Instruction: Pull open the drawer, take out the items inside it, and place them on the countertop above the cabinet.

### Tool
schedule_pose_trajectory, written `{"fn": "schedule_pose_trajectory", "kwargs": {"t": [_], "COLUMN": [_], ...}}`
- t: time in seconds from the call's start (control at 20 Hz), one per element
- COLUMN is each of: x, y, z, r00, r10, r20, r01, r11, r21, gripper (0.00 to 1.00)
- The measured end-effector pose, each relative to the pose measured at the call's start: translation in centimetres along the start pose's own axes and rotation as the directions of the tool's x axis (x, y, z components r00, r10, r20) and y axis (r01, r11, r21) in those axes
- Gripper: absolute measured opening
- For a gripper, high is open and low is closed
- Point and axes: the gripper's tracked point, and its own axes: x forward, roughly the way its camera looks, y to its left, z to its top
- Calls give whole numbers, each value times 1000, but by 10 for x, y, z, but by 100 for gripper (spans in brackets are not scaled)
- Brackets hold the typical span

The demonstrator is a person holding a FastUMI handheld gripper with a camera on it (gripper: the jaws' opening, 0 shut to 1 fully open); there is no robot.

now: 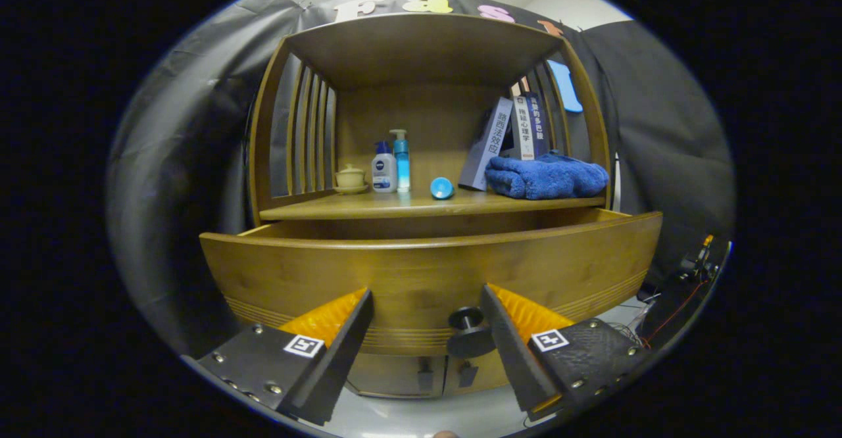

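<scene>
The wooden drawer (421,273) stands pulled out from the cabinet, its curved front facing me; its inside is hidden from this height. A dark round knob (468,333) sticks out low on the front, just inside my right finger. My gripper (427,303) is open, fingers spread wide, with the knob between them but untouched. Above the drawer is the countertop (401,206). On it lie a blue towel (546,176), a small blue round item (441,188), two pump bottles (392,165) and a cream lidded cup (350,178).
Books (510,135) lean at the back right of the countertop, behind the towel. Slatted wooden sides and a top shelf (421,43) enclose it. Below the drawer are cabinet doors (421,379). Cables and gear (691,273) sit to the right.
</scene>
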Motion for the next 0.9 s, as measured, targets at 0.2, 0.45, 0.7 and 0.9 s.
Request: {"fn": "schedule_pose_trajectory", "kwargs": {"t": [0.2,0.45,0.7,0.9], "x": [26,53,70,77], "y": [0,2,3,3], "z": [3,6,7,9], "r00": [1000,1000,1000,1000], "r10": [3,6,4,4], "r20": [-10,-26,-21,-21], "r01": [-3,-6,-4,-4], "r11": [1000,1000,1000,1000], "r21": [0,5,-2,-6], "gripper": [99,99,99,99]}}
